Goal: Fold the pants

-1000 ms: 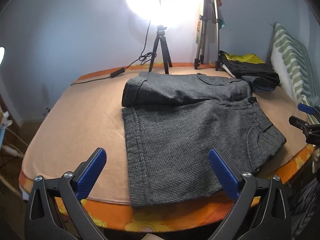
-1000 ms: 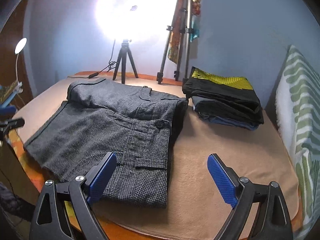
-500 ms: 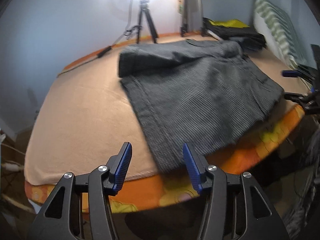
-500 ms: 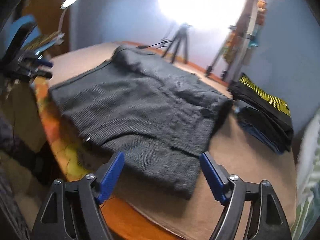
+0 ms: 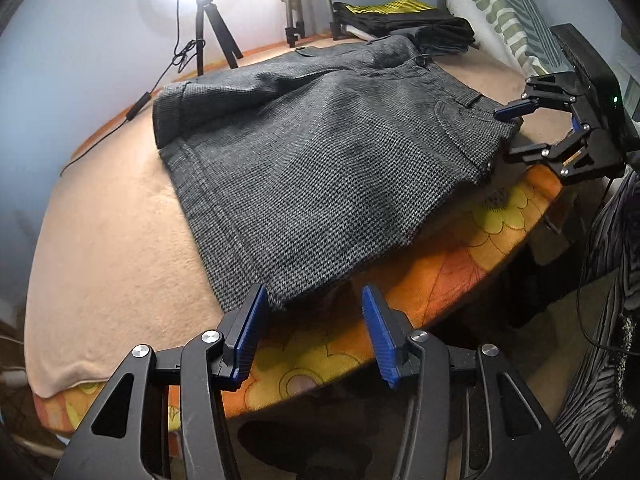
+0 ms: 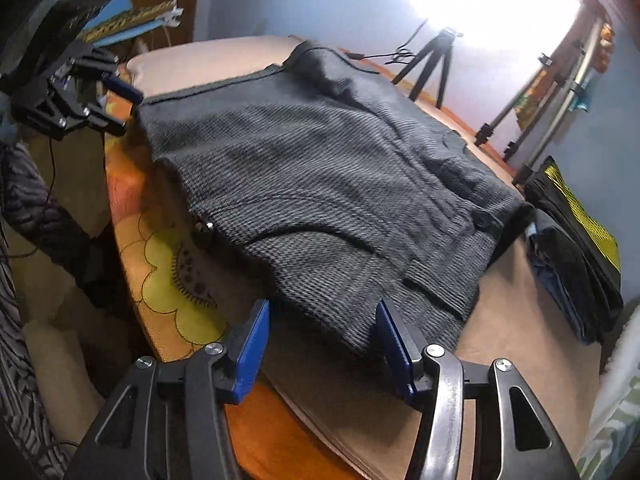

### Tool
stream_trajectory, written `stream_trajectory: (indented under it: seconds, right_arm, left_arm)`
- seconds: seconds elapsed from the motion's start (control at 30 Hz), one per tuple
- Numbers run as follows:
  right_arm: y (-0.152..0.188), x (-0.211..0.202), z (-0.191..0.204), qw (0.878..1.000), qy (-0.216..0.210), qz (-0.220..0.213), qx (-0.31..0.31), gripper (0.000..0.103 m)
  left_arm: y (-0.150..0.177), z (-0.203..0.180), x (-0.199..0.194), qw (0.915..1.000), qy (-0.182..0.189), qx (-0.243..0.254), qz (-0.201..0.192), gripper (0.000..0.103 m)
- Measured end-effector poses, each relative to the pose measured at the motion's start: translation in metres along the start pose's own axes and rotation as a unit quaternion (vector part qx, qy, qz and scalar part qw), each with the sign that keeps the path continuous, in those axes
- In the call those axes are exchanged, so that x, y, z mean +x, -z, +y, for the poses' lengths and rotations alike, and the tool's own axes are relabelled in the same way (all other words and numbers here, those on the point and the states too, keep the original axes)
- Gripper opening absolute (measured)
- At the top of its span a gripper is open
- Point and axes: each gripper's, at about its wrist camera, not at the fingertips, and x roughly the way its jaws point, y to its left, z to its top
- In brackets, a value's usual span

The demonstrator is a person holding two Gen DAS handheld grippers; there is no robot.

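Note:
Grey checked pants lie folded in half on a beige blanket over the table, their near edge hanging over the front rim. My left gripper is open, its blue pads at the near hem corner, empty. My right gripper is open at the waistband corner of the pants, empty. Each gripper shows in the other view: the right one by the waistband, the left one by the hem.
A stack of folded dark clothes with a yellow top sits at the far right; it also shows in the right wrist view. Tripods and a bright lamp stand behind. An orange flowered cover hangs off the table front.
Both grippers have dropped and moved in to the pants' near corners. Their jaws have narrowed from wide open but stay open.

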Motion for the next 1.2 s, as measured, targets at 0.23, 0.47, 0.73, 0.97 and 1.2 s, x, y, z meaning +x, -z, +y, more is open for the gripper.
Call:
stream_trajectory:
  seconds: [0.23, 0.47, 0.73, 0.97, 1.2]
  right_arm:
    - [-0.006, 0.007, -0.002, 1.000, 0.004, 0.013, 0.003, 0.028]
    - [-0.023, -0.008, -0.029, 0.998, 0.005, -0.022, 0.062, 0.013]
    - [-0.044, -0.024, -0.051, 0.994, 0.011, -0.053, 0.094, 0.012]
    - [-0.046, -0.027, -0.061, 0.991, 0.000, -0.062, 0.115, 0.012]
    - [-0.035, -0.018, -0.058, 0.993, -0.013, -0.050, 0.104, 0.014]
  left_arm:
    - [-0.005, -0.004, 0.002, 0.9999, 0.006, 0.012, -0.004, 0.048]
    - [-0.015, -0.018, 0.013, 0.9991, 0.005, 0.043, 0.003, 0.049]
    - [-0.026, -0.011, 0.023, 0.9987, -0.029, 0.041, 0.007, 0.049]
    - [-0.030, 0.001, 0.024, 0.9995, -0.017, 0.027, 0.004, 0.019]
    - [-0.035, 0.008, 0.013, 0.9996, -0.002, 0.011, -0.025, 0.009]
